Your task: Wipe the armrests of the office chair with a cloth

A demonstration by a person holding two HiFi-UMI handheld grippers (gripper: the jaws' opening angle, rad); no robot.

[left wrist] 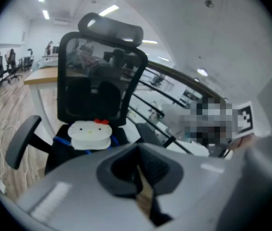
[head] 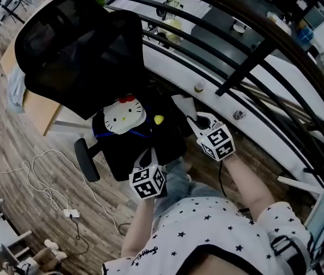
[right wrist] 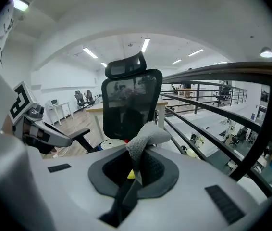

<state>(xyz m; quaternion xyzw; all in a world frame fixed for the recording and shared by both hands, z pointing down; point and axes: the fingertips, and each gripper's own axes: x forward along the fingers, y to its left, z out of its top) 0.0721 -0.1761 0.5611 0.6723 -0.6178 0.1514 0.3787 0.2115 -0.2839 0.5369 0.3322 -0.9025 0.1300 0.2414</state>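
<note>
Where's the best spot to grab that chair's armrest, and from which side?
Probably the black armrest pad, pinched across its narrow width from above. It is a long, slim bar sticking out with open space on either side.

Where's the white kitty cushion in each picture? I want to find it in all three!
Head view: the kitty cushion is in the middle, on the seat just below the black chair back.
Left gripper view: the cushion is left of centre, under the chair back.
Right gripper view: only a pale sliver shows, low down, left of the cloth.
Shared landmark: the black chair back.
</note>
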